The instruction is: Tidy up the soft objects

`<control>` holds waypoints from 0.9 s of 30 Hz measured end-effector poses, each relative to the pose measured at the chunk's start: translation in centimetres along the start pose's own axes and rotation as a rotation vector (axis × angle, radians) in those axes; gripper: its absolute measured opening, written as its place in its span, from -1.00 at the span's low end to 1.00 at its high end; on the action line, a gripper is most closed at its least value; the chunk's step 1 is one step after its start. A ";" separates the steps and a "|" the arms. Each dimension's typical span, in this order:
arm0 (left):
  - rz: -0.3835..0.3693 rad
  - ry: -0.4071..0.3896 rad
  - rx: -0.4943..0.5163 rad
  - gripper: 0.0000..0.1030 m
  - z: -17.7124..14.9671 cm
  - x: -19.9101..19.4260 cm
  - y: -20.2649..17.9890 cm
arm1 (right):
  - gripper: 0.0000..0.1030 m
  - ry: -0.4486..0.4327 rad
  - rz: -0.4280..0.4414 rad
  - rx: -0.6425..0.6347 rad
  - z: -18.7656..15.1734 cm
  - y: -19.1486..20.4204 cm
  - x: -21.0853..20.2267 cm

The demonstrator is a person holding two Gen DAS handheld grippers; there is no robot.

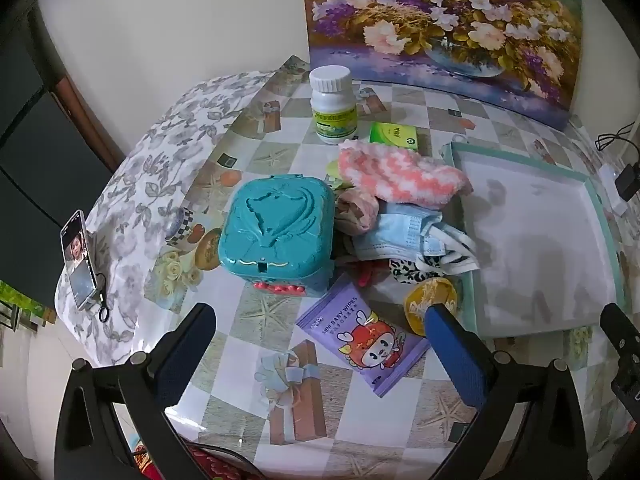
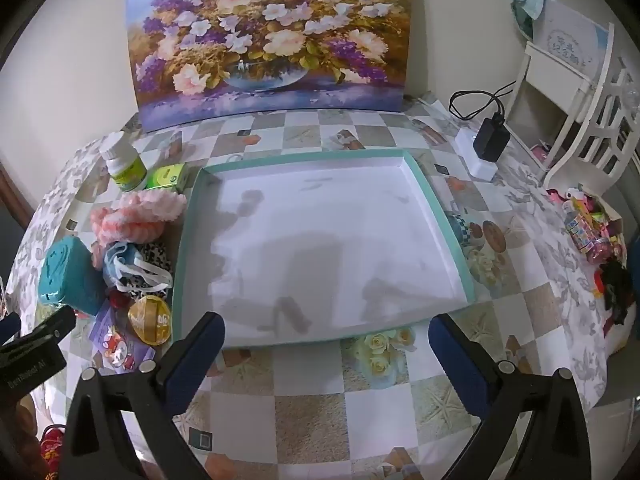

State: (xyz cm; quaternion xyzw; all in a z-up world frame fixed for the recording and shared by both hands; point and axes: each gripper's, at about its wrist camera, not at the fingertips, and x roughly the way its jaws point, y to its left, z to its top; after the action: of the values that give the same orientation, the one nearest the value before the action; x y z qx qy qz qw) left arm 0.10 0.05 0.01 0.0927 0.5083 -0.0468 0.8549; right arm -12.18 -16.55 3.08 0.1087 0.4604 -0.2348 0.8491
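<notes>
A heap of soft things lies left of the tray: a pink-and-white fluffy sock, blue face masks, a leopard-print cloth and a pinkish cloth. The white tray with a teal rim holds nothing. My left gripper hovers open above the purple baby-wipes pack, short of the heap. My right gripper hangs open over the tray's near edge, with nothing between its fingers.
A teal lidded box, a gold round disc, a white bottle and a green carton surround the heap. A flower painting leans on the wall. A charger and toys sit right.
</notes>
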 end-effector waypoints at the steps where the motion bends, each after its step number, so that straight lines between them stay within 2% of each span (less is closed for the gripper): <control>1: 0.002 0.002 -0.001 1.00 0.1 0.1 0.1 | 1.00 0.000 0.001 0.000 0.0 0.0 0.0; 2: 0.008 -0.027 0.003 1.00 -0.1 -0.5 -0.3 | 1.00 0.000 0.001 0.001 0.0 0.0 0.0; 8: -0.004 0.006 -0.005 1.00 0.0 0.1 -0.1 | 1.00 -0.003 -0.002 -0.002 0.0 0.0 0.0; 27: -0.049 0.013 -0.013 1.00 -0.5 0.6 -0.2 | 1.00 0.012 -0.008 0.002 -0.1 0.0 0.4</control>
State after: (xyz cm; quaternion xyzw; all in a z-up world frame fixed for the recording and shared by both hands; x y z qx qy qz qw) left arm -0.04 -0.05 -0.74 0.0752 0.5163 -0.0639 0.8507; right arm -11.99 -16.61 2.69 0.1089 0.4657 -0.2381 0.8453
